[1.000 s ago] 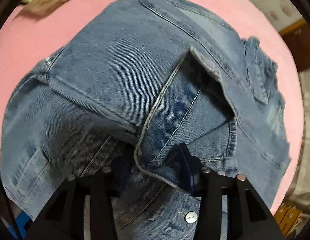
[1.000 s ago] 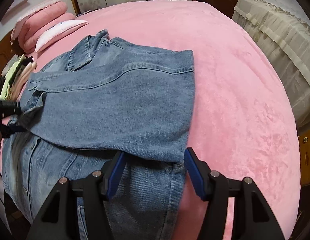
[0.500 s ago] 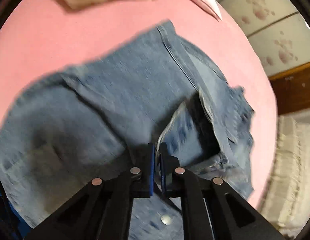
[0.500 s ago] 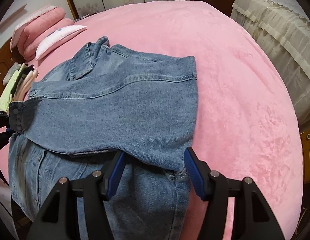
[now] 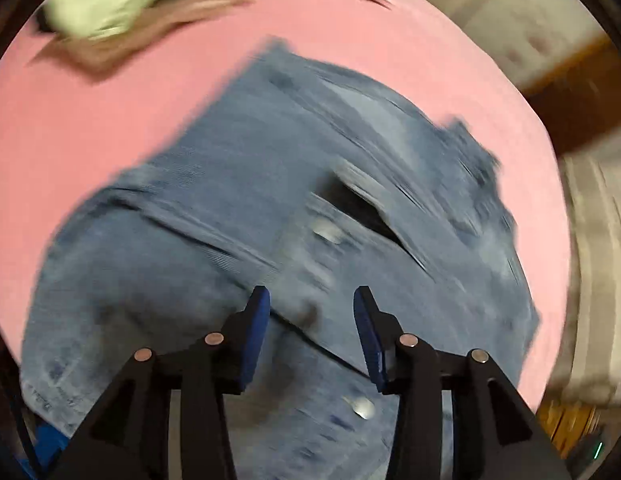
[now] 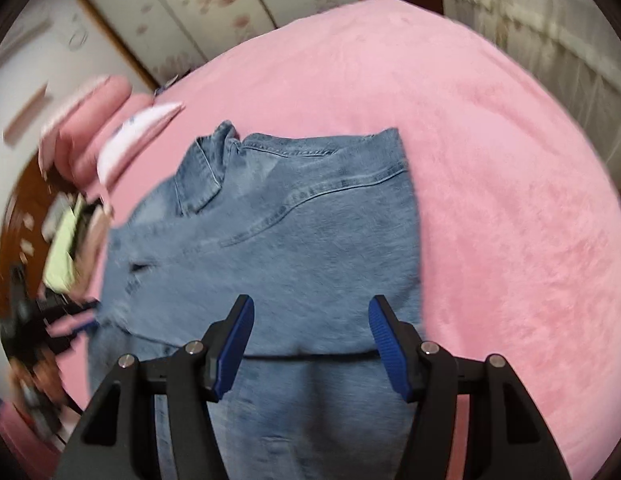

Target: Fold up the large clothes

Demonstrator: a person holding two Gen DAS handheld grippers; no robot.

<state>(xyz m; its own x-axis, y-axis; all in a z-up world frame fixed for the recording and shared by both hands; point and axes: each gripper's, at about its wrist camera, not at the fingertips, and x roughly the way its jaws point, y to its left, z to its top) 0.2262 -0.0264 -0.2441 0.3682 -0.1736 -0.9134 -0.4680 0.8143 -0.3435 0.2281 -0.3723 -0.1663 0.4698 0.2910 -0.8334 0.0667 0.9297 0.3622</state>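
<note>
A blue denim jacket lies partly folded on a bed under a pink blanket. In the right wrist view its collar points toward the far side of the bed, and the upper panel is laid flat over the lower layers, its hem edge running straight across just beyond the right claw.

The right claw hangs above that hem with its blue pads parted and nothing between them; the cloth sits below, not pinched. Its jaws have just been narrowing a little, yet they stand released.

The left wrist view is heavily smeared. The left claw also stands released over the denim jacket, its blue pads apart; its jaws have just been opening, and no fabric is caught between them. A folded sleeve edge crosses under the gap, and a dark opening shows farther up the garment, possibly the mouth of a cuff or pocket, though the blur makes that unsure. Two metal buttons glint on the denim.

At the far edge of the bed lies a stack of folded clothes, pale green on top. In the right wrist view pink pillows sit by the wall, and a wardrobe with flowered doors stands behind the bed. A pale frilled cover shows at the right.
</note>
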